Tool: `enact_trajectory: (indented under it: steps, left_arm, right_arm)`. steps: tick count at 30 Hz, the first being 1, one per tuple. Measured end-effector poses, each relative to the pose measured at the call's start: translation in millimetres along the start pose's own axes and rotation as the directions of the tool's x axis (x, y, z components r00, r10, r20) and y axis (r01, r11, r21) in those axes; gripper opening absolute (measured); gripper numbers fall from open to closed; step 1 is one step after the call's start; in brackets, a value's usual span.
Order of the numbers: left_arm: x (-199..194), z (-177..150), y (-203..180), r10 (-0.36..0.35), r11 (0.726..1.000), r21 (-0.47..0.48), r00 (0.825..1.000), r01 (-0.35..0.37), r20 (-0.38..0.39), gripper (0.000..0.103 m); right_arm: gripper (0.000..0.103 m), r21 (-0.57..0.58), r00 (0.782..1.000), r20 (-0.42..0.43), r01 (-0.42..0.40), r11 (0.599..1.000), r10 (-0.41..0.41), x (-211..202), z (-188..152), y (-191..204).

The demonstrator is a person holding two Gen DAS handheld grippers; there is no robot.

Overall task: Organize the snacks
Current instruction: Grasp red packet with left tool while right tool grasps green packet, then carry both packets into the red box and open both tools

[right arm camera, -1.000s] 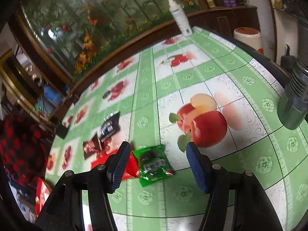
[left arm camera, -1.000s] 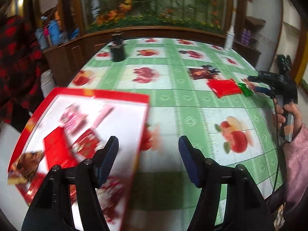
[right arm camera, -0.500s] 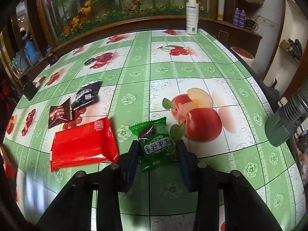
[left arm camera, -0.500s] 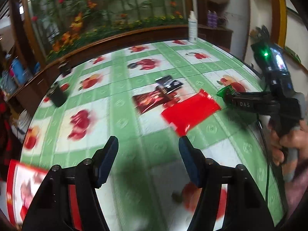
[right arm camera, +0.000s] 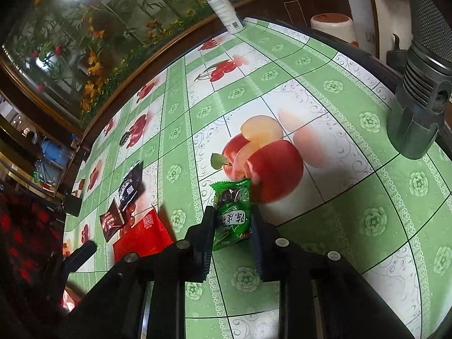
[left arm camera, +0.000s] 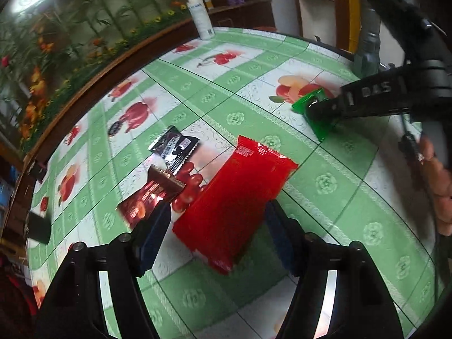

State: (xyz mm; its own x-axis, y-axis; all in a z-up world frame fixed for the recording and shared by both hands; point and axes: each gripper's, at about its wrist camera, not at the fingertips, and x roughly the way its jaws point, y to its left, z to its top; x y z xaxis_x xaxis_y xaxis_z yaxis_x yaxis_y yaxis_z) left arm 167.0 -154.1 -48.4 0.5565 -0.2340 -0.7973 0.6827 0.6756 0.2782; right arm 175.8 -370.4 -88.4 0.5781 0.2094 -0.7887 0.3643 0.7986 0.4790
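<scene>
L tool (left arm camera: 217, 231) jaws apart, opening; R tool (right arm camera: 231, 223) closing, pinched

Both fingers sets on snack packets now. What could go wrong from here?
1. The right gripper, jaws just closing, holds the green packet only by its crinkly near end; it may slip.
2. The left gripper straddles the red packet close to the brown packet, which a finger might nudge.

Home dining room, fruit-print tablecloth (right arm camera: 325, 107), wooden cabinets (right arm camera: 308, 2), flower mural (right arm camera: 93, 28)

A green fruit-print table (right arm camera: 325, 220) carries red (left arm camera: 234, 197), brown (left arm camera: 149, 197), black (left arm camera: 175, 147) and green (right arm camera: 233, 212) snack packets, plus a white bottle (right arm camera: 223, 5).
</scene>
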Motion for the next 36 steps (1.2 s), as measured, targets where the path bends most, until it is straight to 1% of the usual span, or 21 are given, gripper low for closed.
enact_trajectory:
  steps: [3, 5, 6, 8, 10, 13, 14, 15, 16, 17, 20, 23, 25, 26, 28, 30, 33, 36]
  left_arm:
    - [8, 1, 0, -0.039, 0.999, 0.029, 0.999, 0.039, -0.019, 0.068]
    - [12, 1, -5, -0.043, 0.997, 0.070, 0.999, 0.045, -0.033, 0.069]
    - [12, 2, -6, -0.053, 0.995, 0.081, 0.998, 0.055, -0.020, 0.072]
    - [15, 5, -4, -0.067, 0.995, 0.074, 0.997, 0.069, -0.027, 0.076]
    - [19, 8, 4, -0.115, 0.993, 0.018, 0.993, 0.116, -0.037, 0.076]
    - [23, 7, 10, -0.154, 0.987, -0.059, 0.987, 0.151, -0.047, 0.075]
    - [23, 6, 10, -0.166, 0.984, -0.072, 0.985, 0.162, -0.043, 0.069]
    - [22, 4, 9, -0.180, 0.981, -0.082, 0.983, 0.176, -0.037, 0.059]
    - [20, 3, 8, -0.196, 0.976, -0.097, 0.980, 0.193, -0.031, 0.053]
    - [19, 1, 7, -0.202, 0.973, -0.119, 0.979, 0.197, -0.030, 0.050]
    - [15, -6, 7, -0.185, 0.967, -0.186, 0.982, 0.176, -0.031, 0.049]
    - [9, -14, 6, -0.148, 0.959, -0.250, 0.988, 0.133, -0.042, 0.048]
    - [4, -22, 7, -0.121, 0.947, -0.305, 0.991, 0.099, -0.056, 0.048]
    - [0, -28, 8, -0.114, 0.932, -0.352, 0.991, 0.085, -0.062, 0.048]
    - [-7, -40, 14, -0.119, 0.891, -0.446, 0.991, 0.080, -0.060, 0.048]
    - [-17, -56, 21, -0.111, 0.848, -0.526, 0.993, 0.069, -0.050, 0.047]
    - [-33, -80, 25, -0.053, 0.814, -0.581, 0.997, 0.015, -0.049, 0.048]
    - [-47, -105, 31, -0.041, 0.767, -0.641, 0.998, 0.007, -0.038, 0.047]
  right_arm:
    - [0.025, 0.006, 1.000, -0.003, -0.002, 1.000, 0.002, 2, 2, 0]
    - [0.025, 0.011, 1.000, -0.004, -0.004, 1.000, 0.004, 3, 2, -1]
    - [0.025, 0.012, 1.000, -0.004, -0.004, 1.000, 0.004, 3, 3, 0]
    - [0.025, 0.013, 1.000, -0.006, -0.005, 1.000, 0.005, 3, 3, -1]
    - [0.025, 0.016, 1.000, -0.007, -0.008, 1.000, 0.008, 3, 3, -1]
    - [0.025, 0.021, 1.000, -0.007, -0.015, 1.000, 0.015, 3, 3, -2]
    - [0.025, 0.018, 1.000, -0.005, -0.013, 1.000, 0.013, 4, 2, -2]
    - [0.025, 0.006, 1.000, -0.002, -0.005, 1.000, 0.005, 4, 2, 0]
    - [0.025, -0.010, 1.000, 0.002, 0.005, 1.000, -0.005, 4, 1, 3]
    - [0.025, -0.021, 1.000, 0.006, 0.014, 1.000, -0.014, 5, 1, 4]
    - [0.025, -0.048, 0.999, 0.016, 0.034, 0.998, -0.033, 5, 0, 9]
    - [0.024, -0.066, 0.999, 0.023, 0.045, 0.997, -0.043, 6, -1, 11]
    - [0.024, -0.067, 0.999, 0.026, 0.042, 0.997, -0.040, 6, -2, 11]
    - [0.024, -0.066, 0.999, 0.026, 0.039, 0.997, -0.038, 6, -1, 11]
    - [0.022, -0.066, 0.999, 0.026, 0.030, 0.997, -0.028, 6, -2, 10]
    - [0.021, -0.062, 1.000, 0.008, -0.005, 0.998, 0.006, 7, -2, 10]
    - [0.021, -0.066, 0.997, -0.030, -0.069, 0.995, 0.067, 11, -4, 13]
    - [0.019, -0.053, 0.987, -0.074, -0.149, 0.987, 0.144, 15, -7, 16]
